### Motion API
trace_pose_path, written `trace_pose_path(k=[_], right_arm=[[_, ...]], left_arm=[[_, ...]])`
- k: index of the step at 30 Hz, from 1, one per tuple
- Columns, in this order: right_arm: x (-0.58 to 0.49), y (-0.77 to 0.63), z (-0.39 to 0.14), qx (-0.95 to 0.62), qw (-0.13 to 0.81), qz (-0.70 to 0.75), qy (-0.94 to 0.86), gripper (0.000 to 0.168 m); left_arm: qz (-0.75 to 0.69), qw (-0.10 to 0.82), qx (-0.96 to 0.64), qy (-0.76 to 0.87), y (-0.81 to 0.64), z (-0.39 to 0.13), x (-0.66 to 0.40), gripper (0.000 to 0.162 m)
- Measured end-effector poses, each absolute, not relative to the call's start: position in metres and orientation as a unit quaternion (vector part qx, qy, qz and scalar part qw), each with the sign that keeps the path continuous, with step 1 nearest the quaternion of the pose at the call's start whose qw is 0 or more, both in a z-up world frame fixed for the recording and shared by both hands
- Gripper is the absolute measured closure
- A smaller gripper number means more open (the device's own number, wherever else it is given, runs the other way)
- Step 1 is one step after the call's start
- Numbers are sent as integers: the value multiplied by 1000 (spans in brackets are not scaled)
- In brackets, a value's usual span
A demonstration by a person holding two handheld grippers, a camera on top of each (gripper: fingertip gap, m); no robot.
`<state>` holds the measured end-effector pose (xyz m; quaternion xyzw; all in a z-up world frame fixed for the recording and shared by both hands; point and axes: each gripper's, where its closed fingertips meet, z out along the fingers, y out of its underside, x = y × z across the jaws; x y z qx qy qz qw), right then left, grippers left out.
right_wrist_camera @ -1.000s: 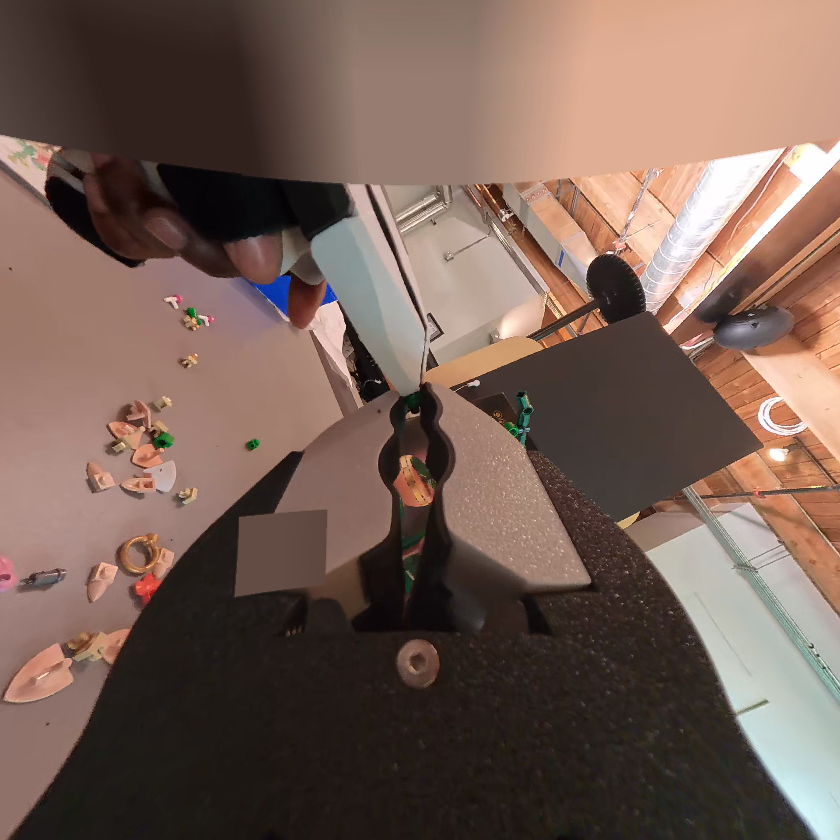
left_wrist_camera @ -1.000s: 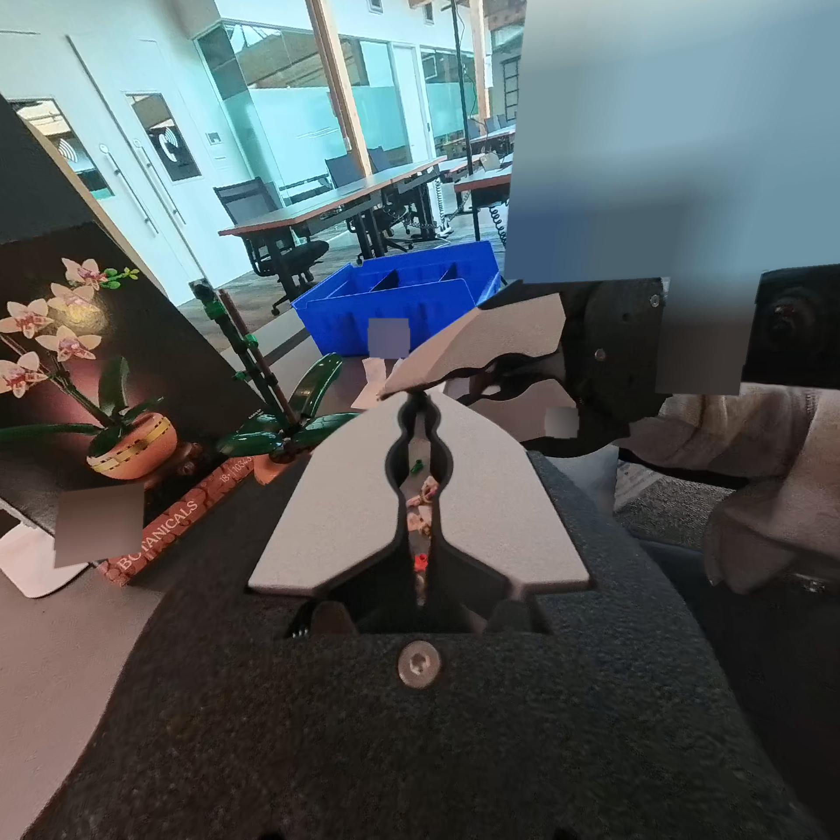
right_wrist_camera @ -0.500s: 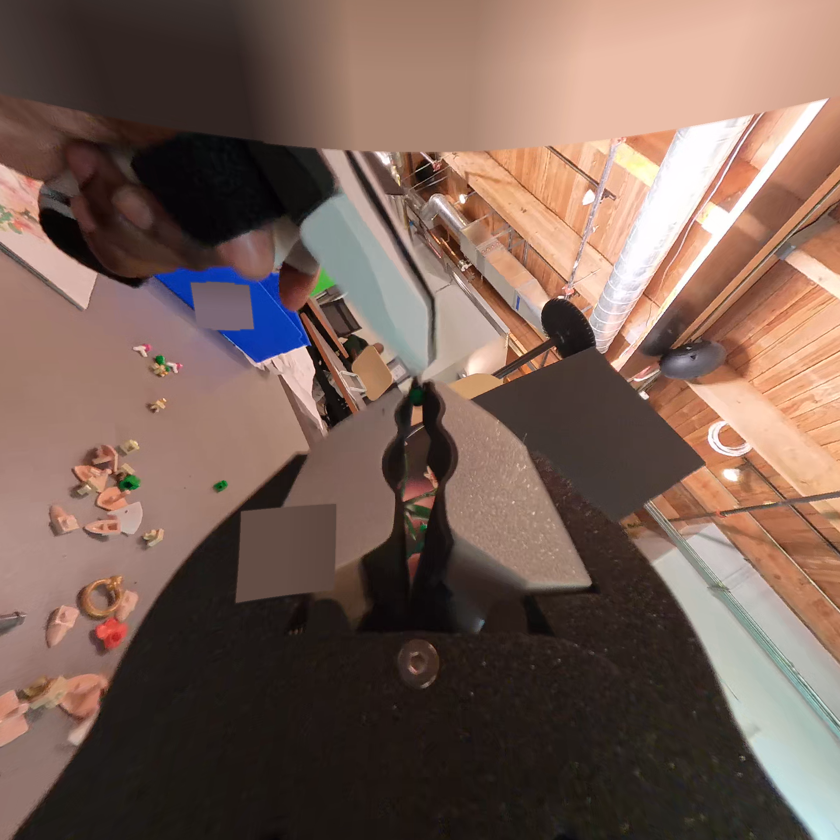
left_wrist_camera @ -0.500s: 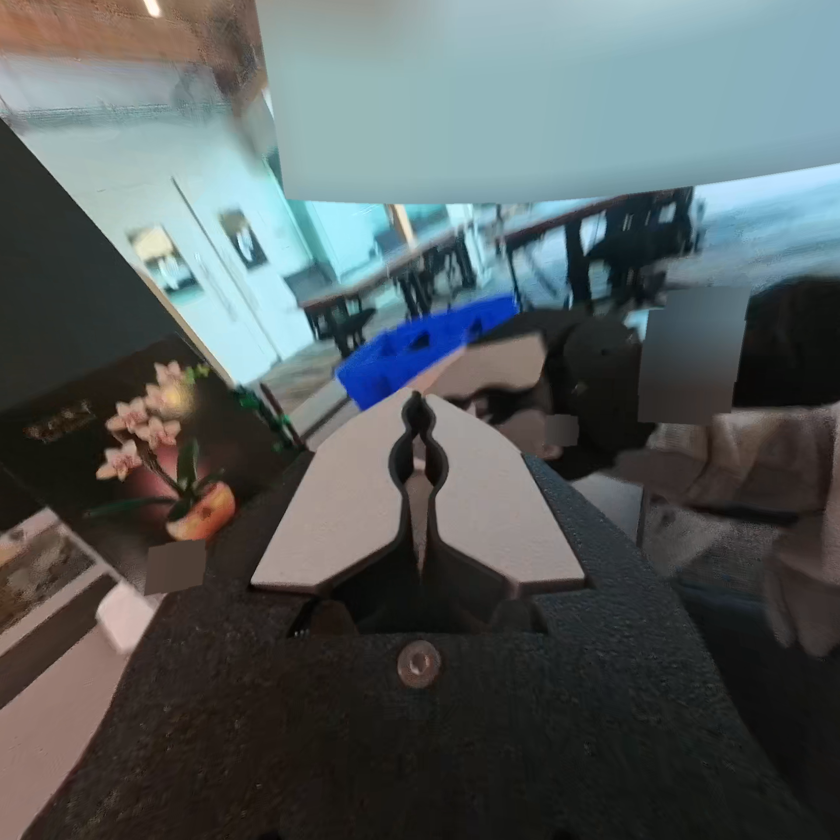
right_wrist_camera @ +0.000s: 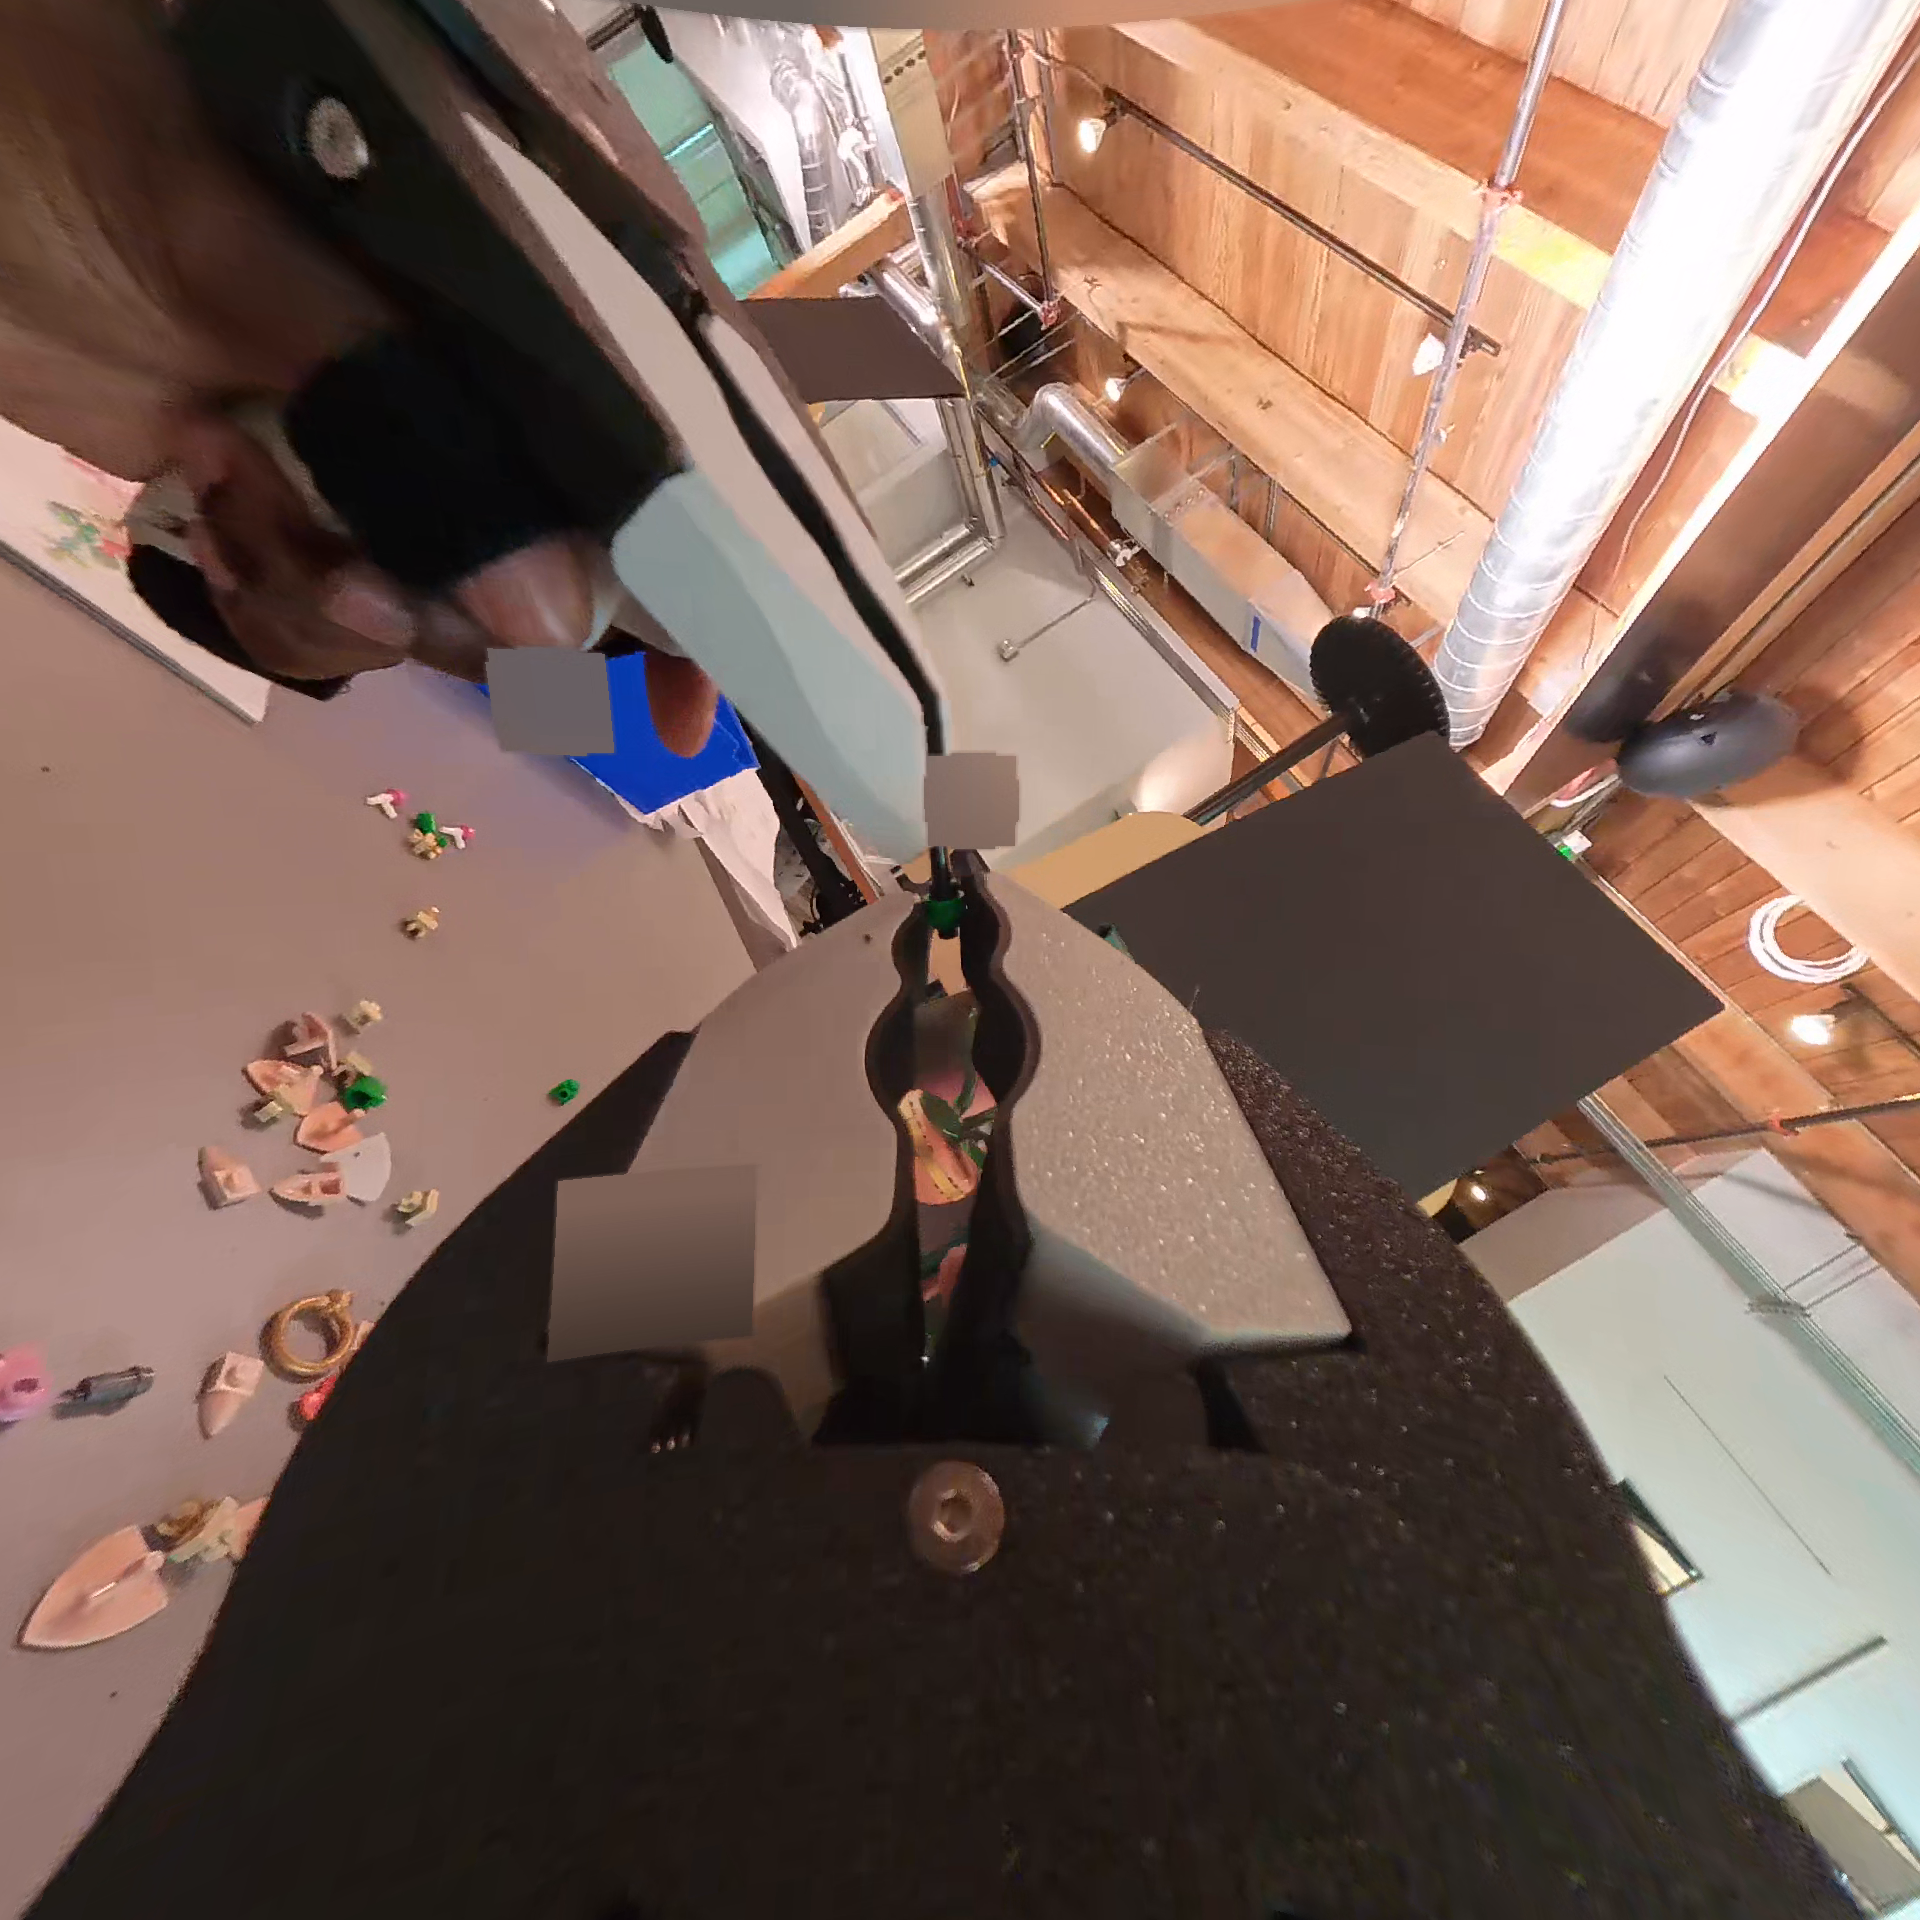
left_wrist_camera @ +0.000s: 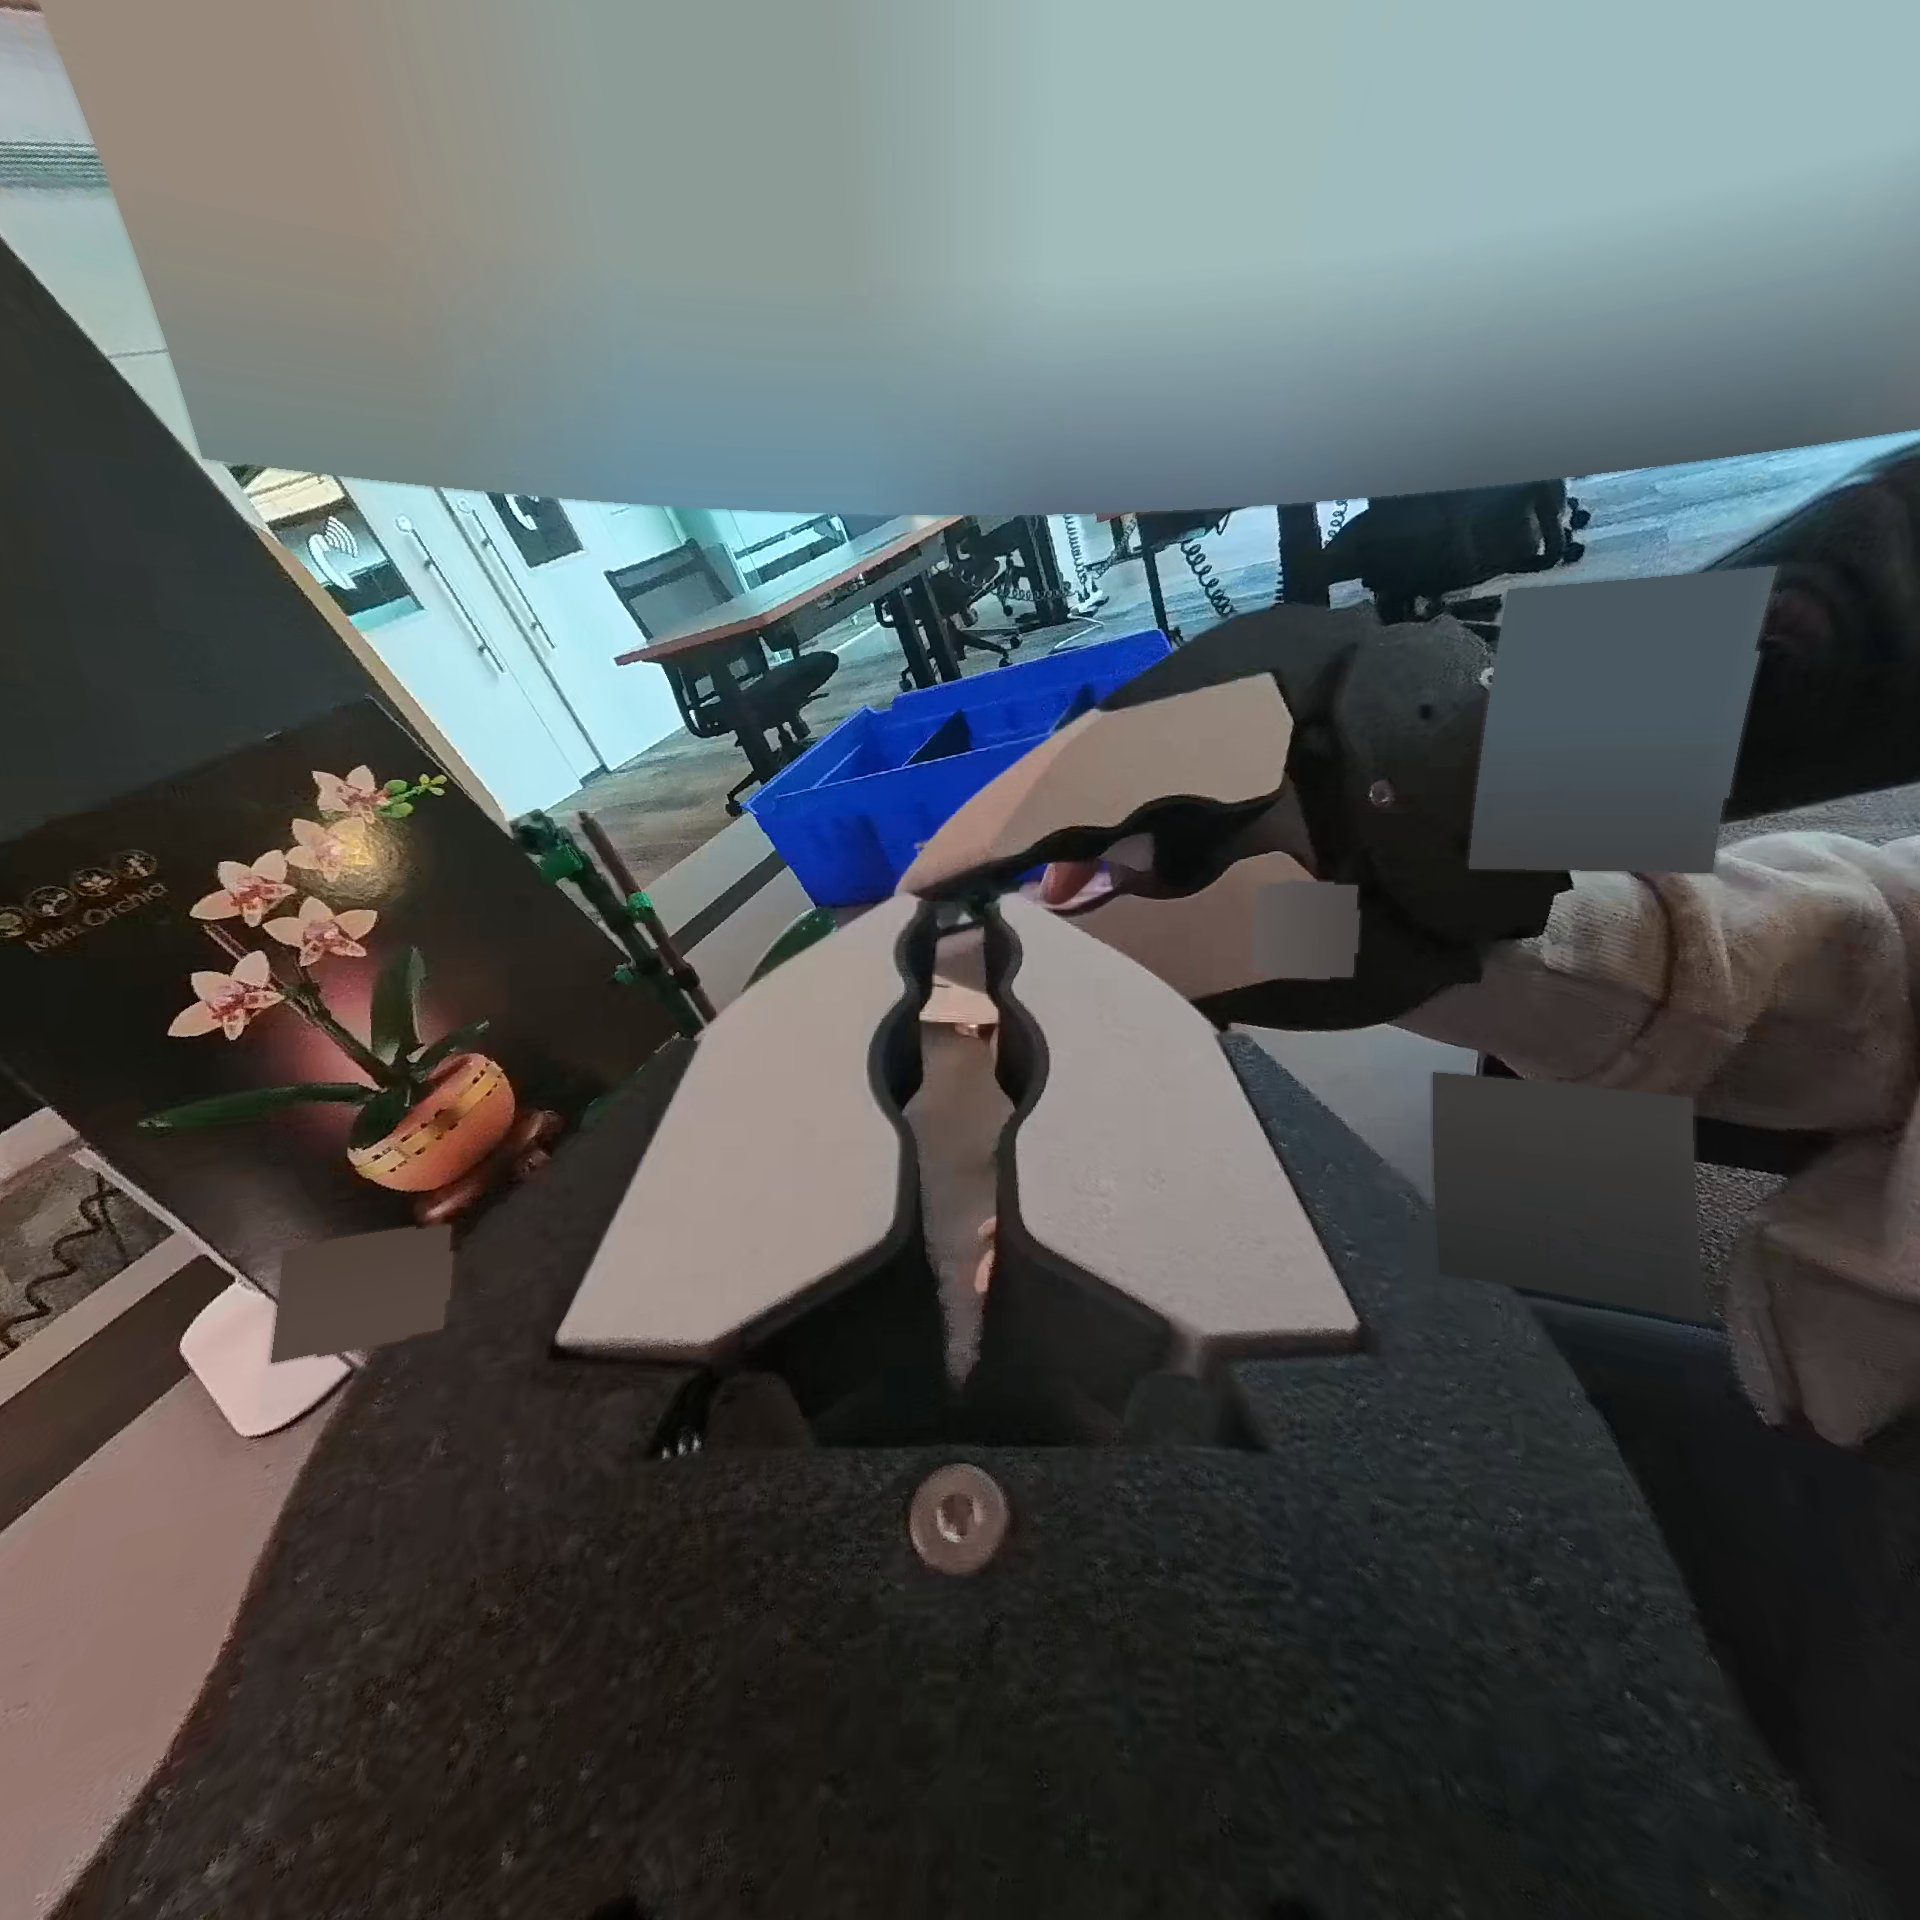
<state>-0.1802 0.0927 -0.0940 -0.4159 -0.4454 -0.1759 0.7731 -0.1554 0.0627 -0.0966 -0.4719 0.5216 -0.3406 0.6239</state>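
A dark box (left_wrist_camera: 260, 935) picturing a potted orchid (its lettering left unquoted) leans on the grey counter (right_wrist_camera: 156, 935), a blue bin (left_wrist_camera: 883, 790) behind it. Loose pink, green and gold pieces (right_wrist_camera: 312, 1122) lie scattered on the counter. Both tongs, left (left_wrist_camera: 951, 920) and right (right_wrist_camera: 943, 904), meet tip to tip, each nearly closed on 1 small green piece (right_wrist_camera: 941, 914).

An open-plan office. Behind the blue bin (left_wrist_camera: 940, 774) stand long desks (left_wrist_camera: 790, 613) with black swivel chairs (left_wrist_camera: 748, 675), beside glass-walled rooms. Overhead run exposed wooden ceiling boards (right_wrist_camera: 1299, 260) and silver ducts (right_wrist_camera: 1600, 364).
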Motion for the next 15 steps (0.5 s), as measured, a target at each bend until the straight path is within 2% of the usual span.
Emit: trace_pose_path(k=[9, 12, 15], right_arm=[[-184, 96, -99, -419, 768, -179, -450, 163], [-186, 95, -97, -422, 775, -166, -439, 163], [-185, 95, -97, -433, 784, -141, -422, 163]], left_arm=[[-357, 617, -468, 521, 64, -102, -153, 149], [-373, 624, -462, 508, 64, -100, -153, 158], [-405, 620, -454, 495, 63, -99, -152, 159]])
